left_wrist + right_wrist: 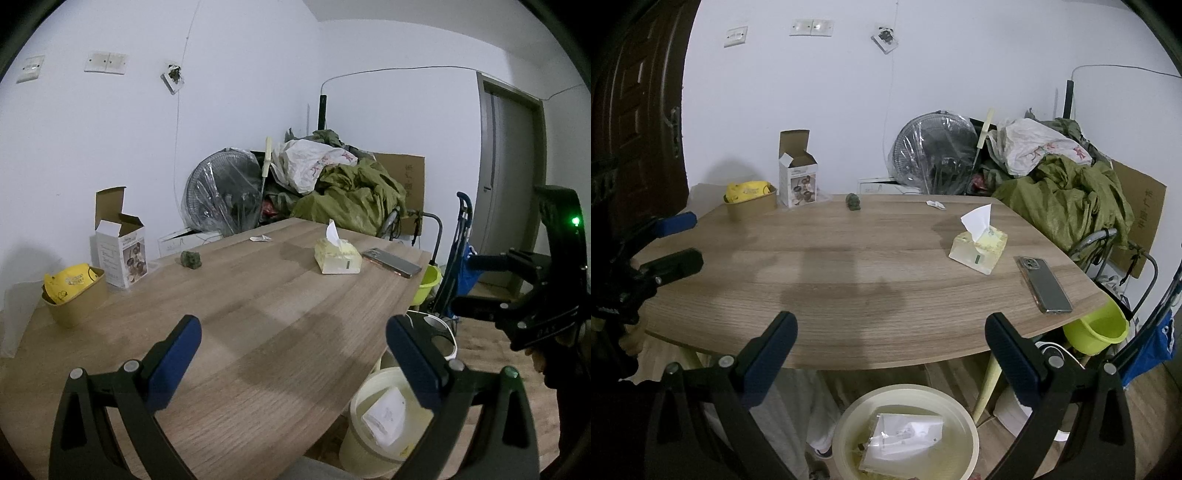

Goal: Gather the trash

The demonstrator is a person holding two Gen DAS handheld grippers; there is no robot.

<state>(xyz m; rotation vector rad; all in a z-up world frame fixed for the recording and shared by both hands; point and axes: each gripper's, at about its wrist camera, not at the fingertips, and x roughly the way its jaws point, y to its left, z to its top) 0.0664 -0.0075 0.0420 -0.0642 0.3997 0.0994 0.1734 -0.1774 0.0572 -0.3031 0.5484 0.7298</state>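
Observation:
A cream trash bin (905, 432) stands on the floor by the table's near edge, with white packaging (905, 435) inside; it also shows in the left wrist view (380, 417). On the wooden table (849, 266) lie a small white paper scrap (935, 204) and a dark green crumpled lump (853, 202) at the far side. My left gripper (293, 343) is open and empty over the table's near part. My right gripper (890, 343) is open and empty above the bin and table edge.
A brown paper bowl with a yellow wrapper (750, 199), an open white carton (797, 177), a tissue pack (979, 247) and a phone (1045, 284) are on the table. A green bucket (1095, 328), a fan and piled clothes stand to the right.

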